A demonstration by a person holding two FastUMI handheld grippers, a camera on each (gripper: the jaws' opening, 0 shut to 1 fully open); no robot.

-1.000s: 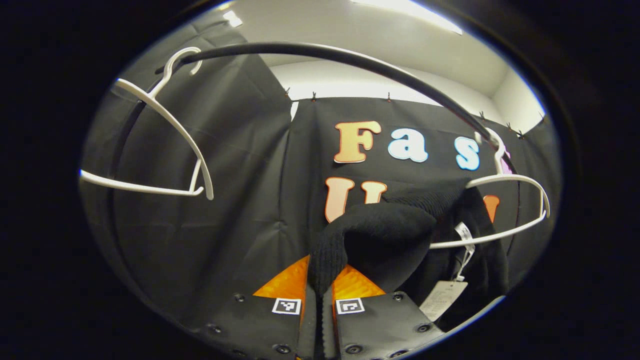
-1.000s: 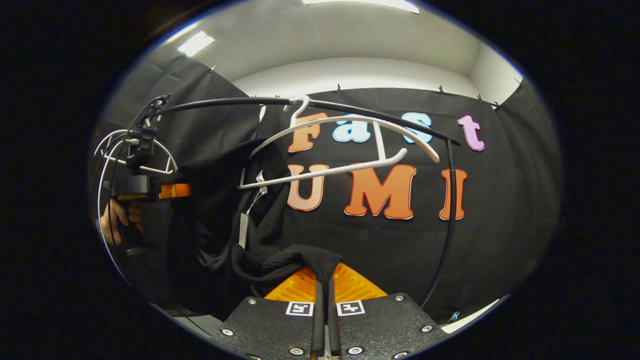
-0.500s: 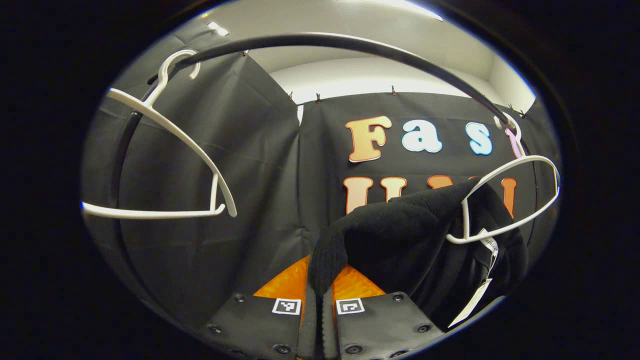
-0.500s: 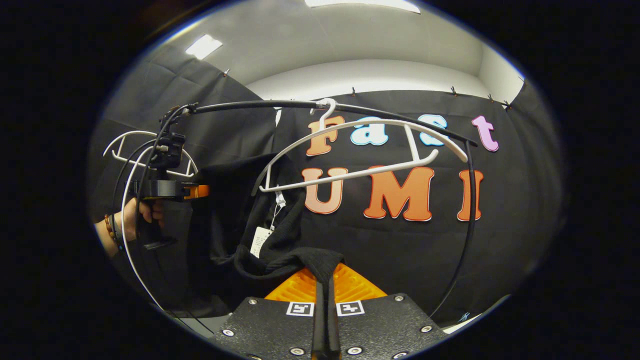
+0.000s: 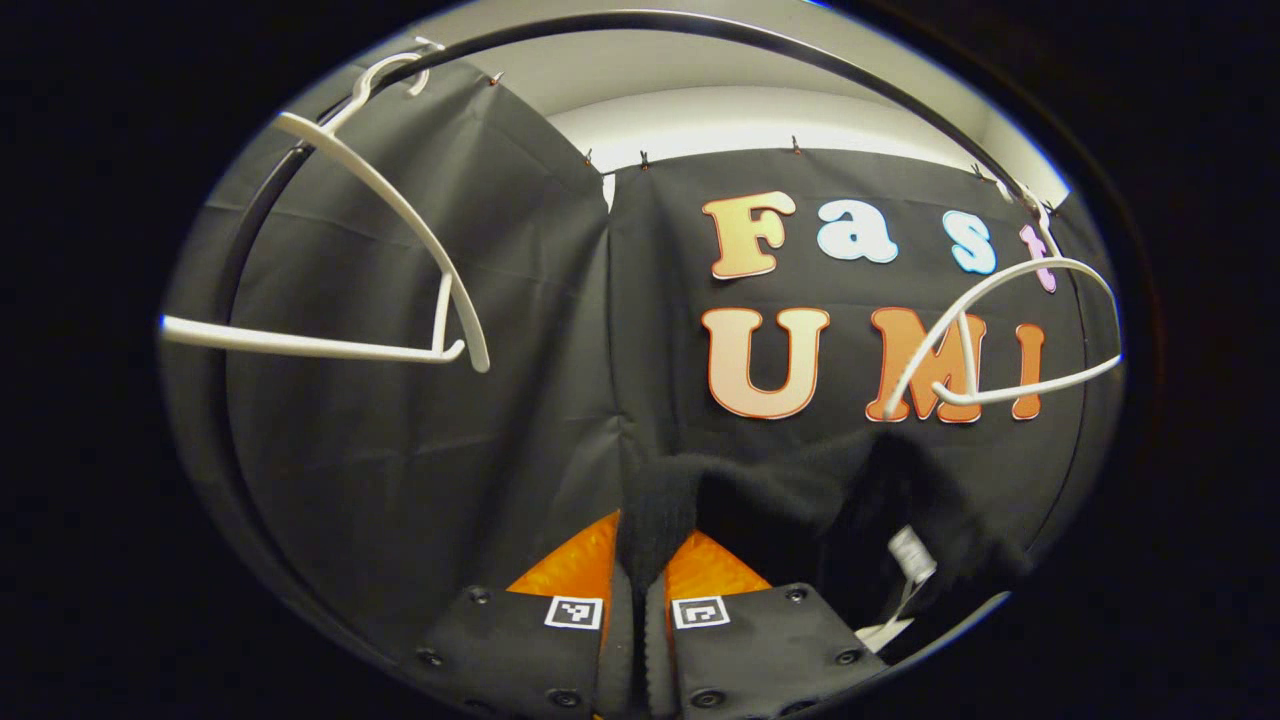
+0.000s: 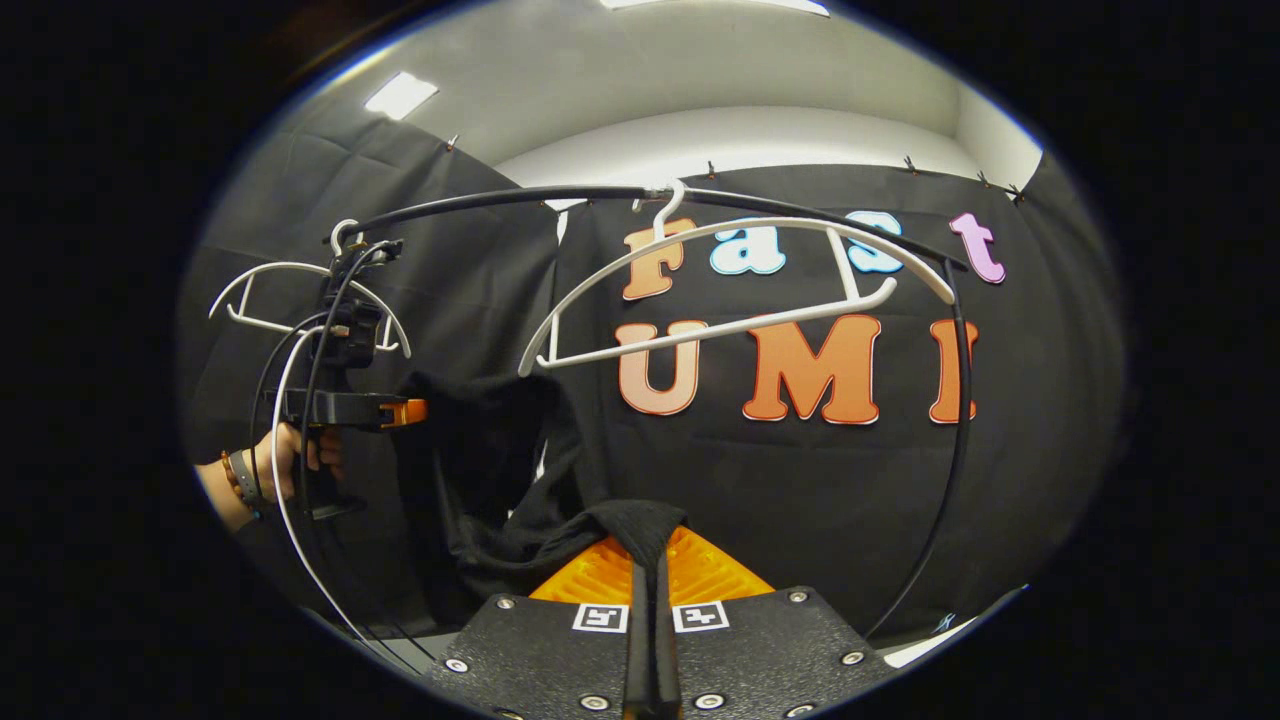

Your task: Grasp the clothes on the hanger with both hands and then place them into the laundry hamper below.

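In the left gripper view your left gripper [image 5: 640,585] sits at the bottom centre with its jaws closed on a fold of the black garment [image 5: 800,495]; the knit rises from between the fingers and drapes off toward the lower right of the frame, where a white tag [image 5: 908,553] hangs from it. A white hanger [image 5: 990,340] at the right edge hangs bare above the cloth, and a second white hanger [image 5: 380,270] hangs at the upper left from the black rail [image 5: 700,25]. In the right gripper view your right gripper [image 6: 650,590] at the bottom centre is likewise clamped on a bunched edge of the black garment [image 6: 520,470], which spreads up and left from the fingers toward the centre left of the frame. There your left gripper [image 6: 405,411] meets the cloth, held by your hand [image 6: 295,462]. The near hanger [image 6: 720,290] hangs on the rail [image 6: 600,195] above the garment, apart from it.
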